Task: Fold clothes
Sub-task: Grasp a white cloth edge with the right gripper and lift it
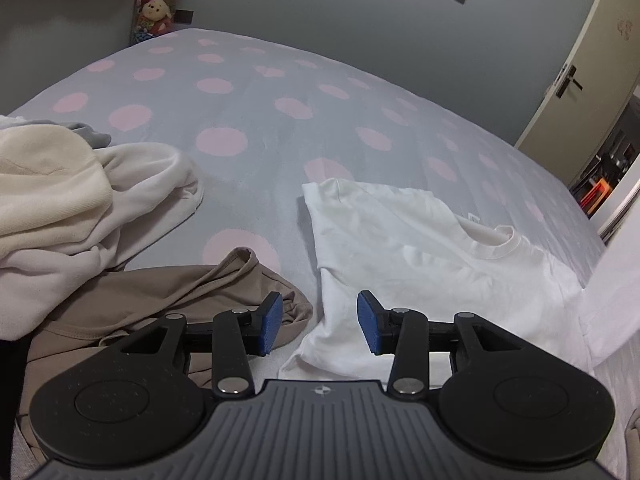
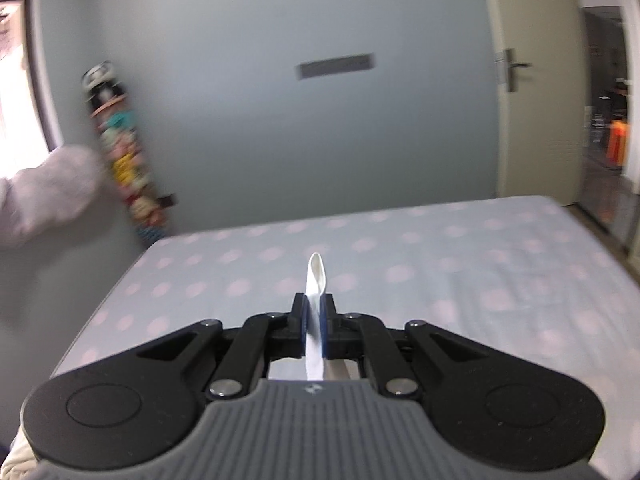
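Right gripper [image 2: 315, 328] of mine is clamped on only a thin white fold of the white T-shirt [image 1: 408, 248] lying on the bed [image 1: 256, 120], which could slip free if tugged, since my left gripper [image 1: 320, 324] hangs spread and empty above its near edge.

The right wrist view is motion-blurred; the white cloth [image 2: 315, 320] runs hidden beneath the right tool [image 2: 315, 326].

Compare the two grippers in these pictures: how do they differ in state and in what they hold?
The left gripper is open, its blue pads wide apart, while the right gripper is shut. The left holds nothing and hovers over the white T-shirt; the right pinches a strip of white fabric. Both are over the spotted bed.
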Tool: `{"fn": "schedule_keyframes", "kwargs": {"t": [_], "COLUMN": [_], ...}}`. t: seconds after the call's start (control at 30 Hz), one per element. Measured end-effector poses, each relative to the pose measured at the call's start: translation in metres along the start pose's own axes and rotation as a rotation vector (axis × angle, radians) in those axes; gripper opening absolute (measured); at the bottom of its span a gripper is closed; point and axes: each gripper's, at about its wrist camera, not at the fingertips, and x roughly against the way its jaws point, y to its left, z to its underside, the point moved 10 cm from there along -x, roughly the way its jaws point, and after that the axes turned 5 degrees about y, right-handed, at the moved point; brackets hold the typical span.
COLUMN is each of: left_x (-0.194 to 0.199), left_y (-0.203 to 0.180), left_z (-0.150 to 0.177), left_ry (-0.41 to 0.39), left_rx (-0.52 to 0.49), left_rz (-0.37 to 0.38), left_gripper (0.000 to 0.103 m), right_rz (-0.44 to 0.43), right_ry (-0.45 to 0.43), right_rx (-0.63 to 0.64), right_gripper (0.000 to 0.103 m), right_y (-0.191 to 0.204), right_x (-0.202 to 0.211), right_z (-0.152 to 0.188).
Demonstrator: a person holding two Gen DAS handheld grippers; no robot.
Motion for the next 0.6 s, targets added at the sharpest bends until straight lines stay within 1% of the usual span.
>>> {"fn": "schedule_keyframes", "kwargs": {"t": [0.23,0.3,0.33,0.43,0.6], "left_x": [0.001,0.001,0.001,0.000,-0.009], "left_y": [0.009,0.012,0.014,0.016,0.018], "left_z": [-0.003,-0.004,-0.005,-0.005,-0.004], "left_ry": [-0.011,-0.013,-0.014,-0.014,-0.004], "left_rx": [0.036,0.050,0.057,0.066,0.063], "left_rz": [0.023,0.024,0.025,0.031,0.033], "left_gripper": [0.039,0.039,0.039,0.039,0.039], "right_rz": [-0.083,-0.097,-0.105,-0.132,-0.160], "right_ry": [0.159,0.195,0.210,0.258,0.324], "right_rx": [0.071,0.096,0.107,0.130,0.128], "right_gripper": [0.008,0.006,0.003,0.003,0.003], "right_y": [0.086,0.102,0.110,0.133,0.154], "right_x": [-0.078,-0.098,-0.108,-0.137,-0.175], "right_z": [0.067,0.089,0.099,0.127,0.163]}}
